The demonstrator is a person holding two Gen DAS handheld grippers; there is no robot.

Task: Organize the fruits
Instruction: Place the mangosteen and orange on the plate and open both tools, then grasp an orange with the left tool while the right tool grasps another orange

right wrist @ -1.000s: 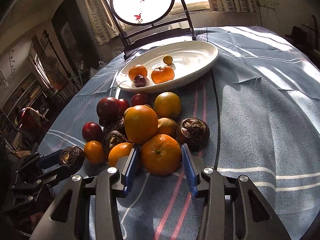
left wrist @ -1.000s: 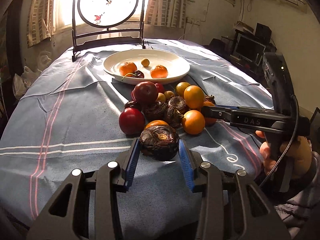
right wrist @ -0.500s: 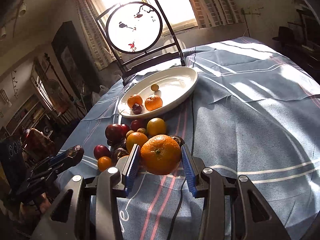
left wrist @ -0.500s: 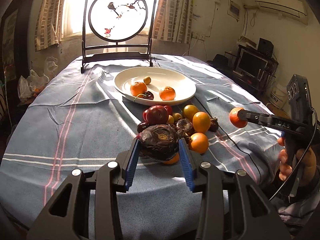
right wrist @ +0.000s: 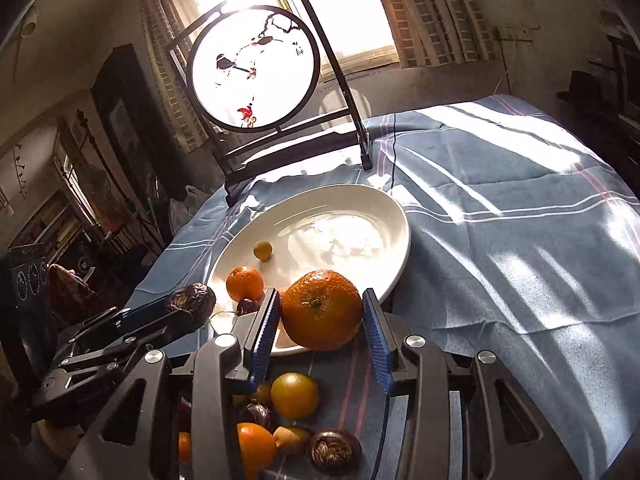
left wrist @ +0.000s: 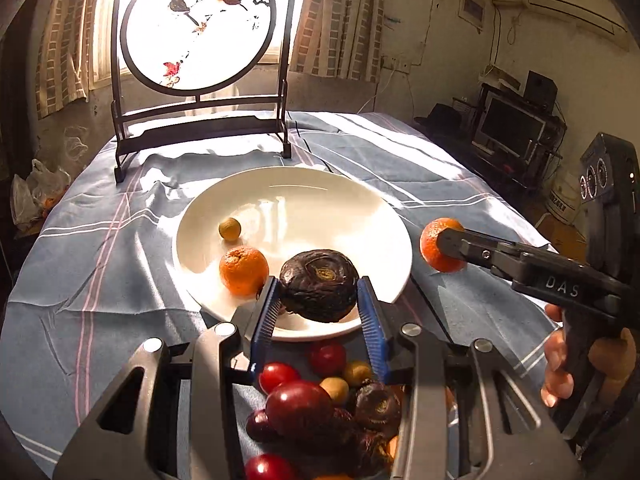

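Note:
My left gripper (left wrist: 318, 308) is shut on a dark brown wrinkled fruit (left wrist: 318, 285) and holds it above the near rim of the white plate (left wrist: 344, 208). My right gripper (right wrist: 318, 326) is shut on an orange mandarin (right wrist: 322, 310) above the plate's (right wrist: 360, 208) near edge; it shows in the left wrist view (left wrist: 442, 250) at the plate's right. On the plate lie a mandarin (left wrist: 243, 270), a small yellow-green fruit (left wrist: 230, 229) and a dark cherry (right wrist: 247, 306). A pile of red, yellow, orange and dark fruits (left wrist: 316, 408) lies on the cloth below the grippers.
A round painted screen in a dark frame (left wrist: 198, 24) stands behind the plate at the table's far edge. The blue striped tablecloth (right wrist: 520, 240) covers the table. A desk with a monitor (left wrist: 508, 128) stands off to the right.
Both grippers have risen from the fruit pile and moved forward with their fruits, from beside the pile to above the plate's near rim.

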